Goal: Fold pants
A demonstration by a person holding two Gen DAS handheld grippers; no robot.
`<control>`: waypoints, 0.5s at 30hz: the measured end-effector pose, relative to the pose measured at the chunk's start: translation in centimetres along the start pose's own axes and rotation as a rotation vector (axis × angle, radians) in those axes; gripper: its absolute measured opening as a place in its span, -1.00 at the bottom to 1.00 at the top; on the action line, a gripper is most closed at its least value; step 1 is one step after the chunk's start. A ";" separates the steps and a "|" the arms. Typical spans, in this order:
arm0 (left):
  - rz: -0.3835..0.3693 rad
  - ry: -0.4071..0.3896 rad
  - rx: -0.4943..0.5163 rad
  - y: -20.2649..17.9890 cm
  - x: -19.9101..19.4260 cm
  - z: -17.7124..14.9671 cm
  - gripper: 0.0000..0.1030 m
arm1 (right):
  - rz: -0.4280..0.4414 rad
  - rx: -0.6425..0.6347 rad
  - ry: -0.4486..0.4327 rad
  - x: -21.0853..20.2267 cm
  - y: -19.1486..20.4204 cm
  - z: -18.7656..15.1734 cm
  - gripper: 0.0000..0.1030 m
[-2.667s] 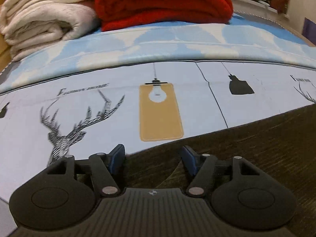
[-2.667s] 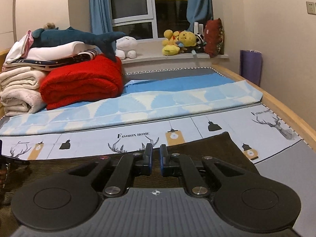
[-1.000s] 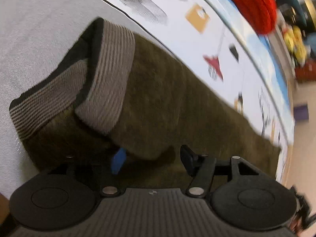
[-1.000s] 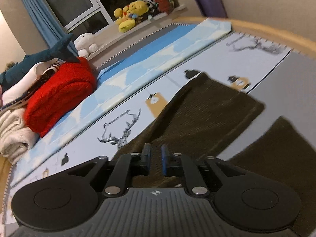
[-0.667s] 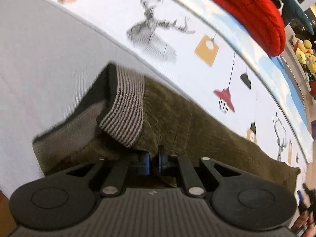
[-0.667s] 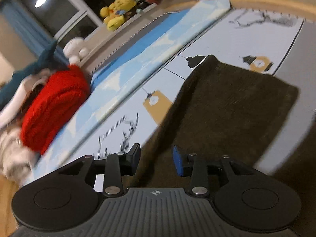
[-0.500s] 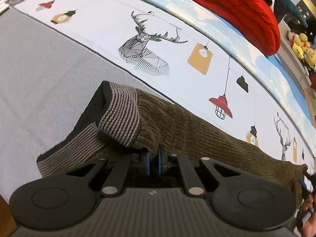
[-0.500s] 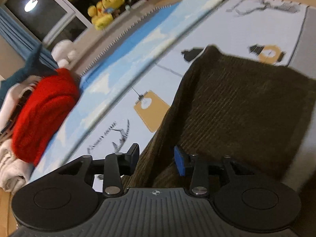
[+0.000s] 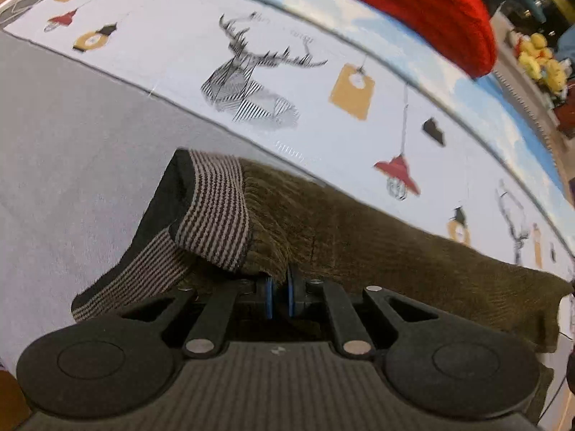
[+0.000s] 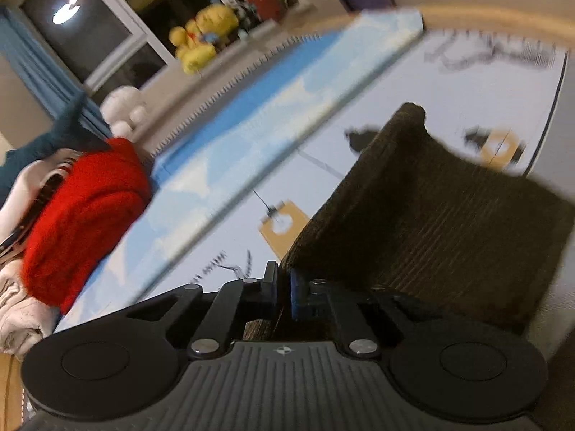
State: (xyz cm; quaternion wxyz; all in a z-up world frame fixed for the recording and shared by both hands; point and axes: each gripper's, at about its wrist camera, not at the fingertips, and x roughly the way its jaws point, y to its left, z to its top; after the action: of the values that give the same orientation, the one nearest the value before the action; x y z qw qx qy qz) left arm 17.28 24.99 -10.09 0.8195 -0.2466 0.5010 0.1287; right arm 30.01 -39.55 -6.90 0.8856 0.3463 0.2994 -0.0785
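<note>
Dark olive corduroy pants point(image 9: 377, 244) lie across the printed bedsheet point(image 9: 161, 72). Their striped elastic waistband point(image 9: 215, 215) is at the left, partly turned over. My left gripper point(image 9: 279, 296) is shut on the pants fabric just behind the waistband. In the right wrist view the pants leg point(image 10: 431, 215) stretches away to its hem at the upper right. My right gripper point(image 10: 284, 287) is shut on the near edge of that leg. This view is motion-blurred.
A folded red blanket point(image 10: 86, 215) and a pile of white bedding point(image 10: 18, 309) sit at the far side of the bed. Plush toys point(image 10: 201, 39) line the windowsill. The wooden bed frame point(image 10: 503, 18) curves along the right side. A grey sheet area point(image 9: 72, 136) lies left of the waistband.
My left gripper closed on the pants near the waistband and stays shut. My right gripper opened over the pants leg, then closed on its edge. Both views are shifting.
</note>
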 end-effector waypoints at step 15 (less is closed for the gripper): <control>0.022 0.081 0.125 6.0 -3.9 -4.5 -0.85 | -0.161 0.100 0.276 -21.3 -13.7 -11.8 -0.85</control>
State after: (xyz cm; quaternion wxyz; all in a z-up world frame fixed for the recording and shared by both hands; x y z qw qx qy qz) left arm 9.37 27.79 -9.95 0.8110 -0.1946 0.5433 0.0960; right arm 2.43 -43.49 -9.04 0.8086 0.3722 0.4408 -0.1156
